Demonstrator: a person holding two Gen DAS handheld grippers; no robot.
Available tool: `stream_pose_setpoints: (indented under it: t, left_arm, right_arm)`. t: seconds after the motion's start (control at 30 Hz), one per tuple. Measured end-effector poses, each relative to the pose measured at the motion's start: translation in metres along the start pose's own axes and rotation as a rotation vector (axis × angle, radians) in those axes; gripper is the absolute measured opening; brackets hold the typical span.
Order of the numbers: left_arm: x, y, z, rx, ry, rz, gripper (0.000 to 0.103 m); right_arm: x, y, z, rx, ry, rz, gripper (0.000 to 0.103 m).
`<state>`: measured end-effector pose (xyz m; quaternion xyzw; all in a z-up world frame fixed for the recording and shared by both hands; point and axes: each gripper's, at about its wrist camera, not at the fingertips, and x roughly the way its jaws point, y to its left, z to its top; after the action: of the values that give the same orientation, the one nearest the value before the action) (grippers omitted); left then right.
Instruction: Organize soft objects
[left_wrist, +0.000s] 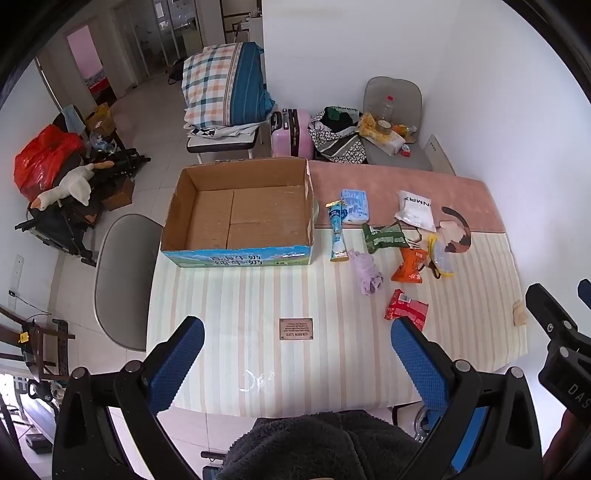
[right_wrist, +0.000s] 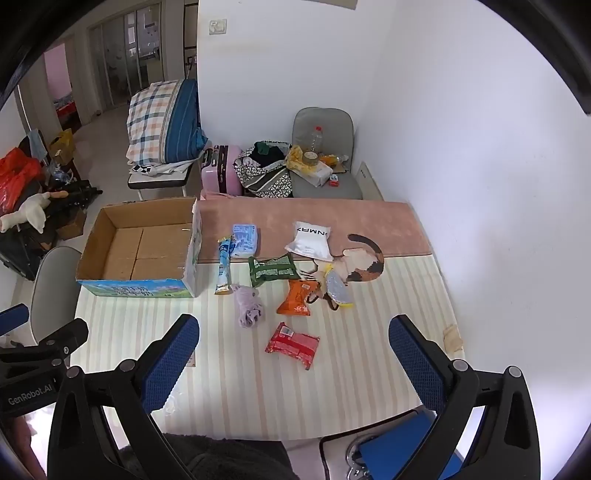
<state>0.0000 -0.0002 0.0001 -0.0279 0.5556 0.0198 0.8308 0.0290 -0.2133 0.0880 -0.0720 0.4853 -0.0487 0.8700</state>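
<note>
Blue textured pads are seen at the bottom of the left wrist view, where the left gripper (left_wrist: 297, 354) is held with its 2 fingers spread wide and nothing between them. An open brown cardboard box with a blue printed side (left_wrist: 236, 221) sits left of centre, with nothing visible inside it. Right of it, on the striped cream tablecloth (left_wrist: 229, 295), the soft things are scattered: a crumpled lilac cloth (left_wrist: 366, 275), a red plastic snack packet (left_wrist: 406, 309), an orange crinkly packet (left_wrist: 409, 265), a green foil packet (left_wrist: 384, 237), a white flat pouch (left_wrist: 414, 212), a pale blue tissue pack (left_wrist: 354, 206) and a slim blue stick sachet (left_wrist: 338, 230) beside it.

From the right wrist view, the right gripper (right_wrist: 293, 350) is likewise wide apart and empty, at the bottom of the frame. The red plastic snack packet (right_wrist: 292, 345) lies nearest, just above the gap between the fingers, with the lilac cloth (right_wrist: 249, 304) further up and left, and the box (right_wrist: 142, 251) at the left of the frame.

All these things are judged light and yielding. The cloth should bunch freely, so a pinch across its thick middle is advised. The packets are probably slippery and air-filled; a firm hold across the narrow width, near a sealed end, is judged safest against sliding or crushing.
</note>
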Motion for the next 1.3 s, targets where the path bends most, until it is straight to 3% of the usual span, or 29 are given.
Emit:
stream_pose_setpoints:
  t: [0.17,0.2,0.43,1.3]
  left_arm:
    - [0.001,0.000,0.001,0.005,-0.001,-0.010,0.103]
    - [0.001,0.000,0.002,0.007,-0.001,-0.010,0.103]
    - [-0.010,-0.003,0.013,0.011,-0.013,-0.010,0.103]
    - [-0.018,-0.005,0.005,0.011,-0.049,-0.006,0.103]
  right_arm:
    - [0.002,-0.004,-0.001,-0.011,-0.004,0.006,0.103]
    - [0.000,0.003,-0.001,-0.024,-0.016,-0.029,0.103]
    - [-0.006,-0.002,-0.003,-0.004,-0.028,0.003,0.103]
    - [-0.013,-0.011,0.002,-0.002,-0.037,0.015,0.103]
